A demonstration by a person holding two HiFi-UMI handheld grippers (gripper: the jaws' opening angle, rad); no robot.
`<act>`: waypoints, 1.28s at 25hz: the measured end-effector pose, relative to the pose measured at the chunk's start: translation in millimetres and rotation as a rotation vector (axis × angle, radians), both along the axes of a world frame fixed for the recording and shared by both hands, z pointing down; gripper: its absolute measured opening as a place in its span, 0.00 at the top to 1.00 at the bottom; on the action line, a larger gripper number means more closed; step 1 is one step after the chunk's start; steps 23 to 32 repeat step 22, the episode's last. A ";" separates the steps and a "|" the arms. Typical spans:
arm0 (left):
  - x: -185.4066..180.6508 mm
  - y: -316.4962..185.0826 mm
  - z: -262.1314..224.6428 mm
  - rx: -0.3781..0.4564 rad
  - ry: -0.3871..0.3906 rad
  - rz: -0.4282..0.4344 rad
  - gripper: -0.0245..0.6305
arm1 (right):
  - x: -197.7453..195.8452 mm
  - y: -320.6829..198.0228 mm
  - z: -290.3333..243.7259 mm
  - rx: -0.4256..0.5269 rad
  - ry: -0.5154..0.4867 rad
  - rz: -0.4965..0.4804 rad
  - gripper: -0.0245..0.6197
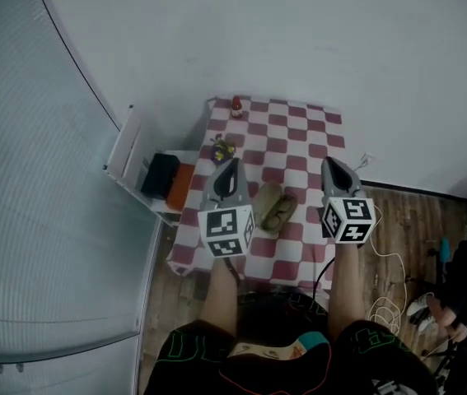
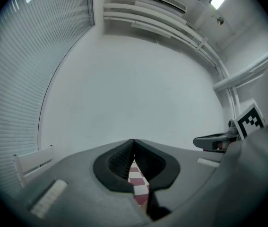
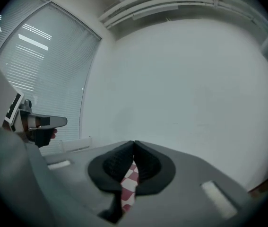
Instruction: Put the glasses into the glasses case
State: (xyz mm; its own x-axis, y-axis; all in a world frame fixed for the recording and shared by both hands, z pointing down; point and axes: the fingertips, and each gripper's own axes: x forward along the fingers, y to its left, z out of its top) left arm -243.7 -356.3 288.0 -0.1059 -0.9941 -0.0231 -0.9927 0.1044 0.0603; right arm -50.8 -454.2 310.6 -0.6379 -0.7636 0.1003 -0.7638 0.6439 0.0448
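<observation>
In the head view an olive-tan glasses case [image 1: 271,205] lies open on the red-and-white checkered table [image 1: 299,134], between my two grippers. A darker shape in its right half [image 1: 282,214] may be the glasses; it is too small to be sure. My left gripper [image 1: 230,166] hovers just left of the case, its jaws meeting at the tips with nothing in them [image 2: 134,143]. My right gripper [image 1: 330,165] hangs over the table's right side, also shut and empty [image 3: 134,144]. Both gripper views look over the table at a white wall.
A small red object [image 1: 236,106] stands at the table's far edge and a small flower-like item [image 1: 222,148] sits by the left edge. A white shelf [image 1: 130,151] holding a black box [image 1: 160,175] and an orange item [image 1: 179,186] stands to the left. Cables [image 1: 384,257] trail on the wood floor at right.
</observation>
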 end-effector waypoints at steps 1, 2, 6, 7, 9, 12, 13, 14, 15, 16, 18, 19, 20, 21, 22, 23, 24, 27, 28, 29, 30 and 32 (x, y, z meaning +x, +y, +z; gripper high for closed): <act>0.0 0.0 1.3 -0.002 0.003 0.000 0.95 | 0.2 0.7 0.7 0.002 0.006 -0.004 0.96; 0.7 -0.1 2.2 -0.001 0.008 0.002 0.95 | -0.4 1.4 0.8 0.005 0.011 -0.008 0.96; 5.0 -2.4 1.6 0.009 0.015 0.017 0.95 | -5.0 2.0 -0.6 0.022 0.032 -0.026 0.96; 5.6 -2.9 1.4 0.010 0.016 0.018 0.95 | -5.7 2.0 -1.6 0.027 0.035 -0.031 0.96; 4.5 -3.2 1.0 0.012 0.022 0.014 0.95 | -7.1 1.3 -4.7 0.036 0.041 -0.042 0.96; -1.2 -2.1 2.3 0.013 0.030 0.006 0.95 | -11.6 1.2 -7.8 0.050 0.047 -0.052 0.96; -2.7 -1.7 3.1 0.013 0.031 0.005 0.95 | -13.5 1.6 -8.1 0.054 0.049 -0.055 0.96; -3.4 -1.8 3.7 0.016 0.033 0.005 0.95 | -15.1 1.7 -8.6 0.059 0.052 -0.058 0.96; -3.8 -2.2 4.0 0.018 0.035 0.004 0.95 | -16.5 1.4 -9.3 0.065 0.057 -0.062 0.96; -4.3 -2.5 4.3 0.020 0.038 0.003 0.95 | -17.9 1.0 -9.8 0.069 0.061 -0.065 0.96; -6.0 -1.9 6.3 0.020 0.042 0.003 0.95 | -20.2 1.6 -9.4 0.072 0.066 -0.067 0.96; -6.9 -1.3 7.7 0.018 0.045 0.005 0.95 | -21.0 2.5 -8.8 0.073 0.067 -0.067 0.96; -7.7 -0.8 9.1 0.015 0.047 0.007 0.95 | -21.8 3.5 -8.3 0.075 0.067 -0.066 0.96; -8.6 -0.4 10.3 0.013 0.049 0.009 0.95 | -22.7 4.4 -8.1 0.077 0.067 -0.065 0.96; -9.6 -0.2 11.4 0.010 0.051 0.012 0.95 | -23.6 5.2 -8.0 0.079 0.067 -0.065 0.96; -9.6 -0.2 11.4 0.010 0.051 0.012 0.95 | -23.6 5.2 -8.0 0.079 0.067 -0.065 0.96; -9.6 -0.2 11.4 0.010 0.051 0.012 0.95 | -23.6 5.2 -8.0 0.079 0.067 -0.065 0.96; -9.6 -0.2 11.4 0.010 0.051 0.012 0.95 | -23.6 5.2 -8.0 0.079 0.067 -0.065 0.96; -9.6 -0.2 11.4 0.010 0.051 0.012 0.95 | -23.6 5.2 -8.0 0.079 0.067 -0.065 0.96; -9.6 -0.2 11.4 0.010 0.051 0.012 0.95 | -23.6 5.2 -8.0 0.079 0.067 -0.065 0.96; -9.6 -0.2 11.4 0.010 0.051 0.012 0.95 | -23.6 5.2 -8.0 0.079 0.067 -0.065 0.96; -9.6 -0.2 11.4 0.010 0.051 0.012 0.95 | -23.6 5.2 -8.0 0.079 0.067 -0.065 0.96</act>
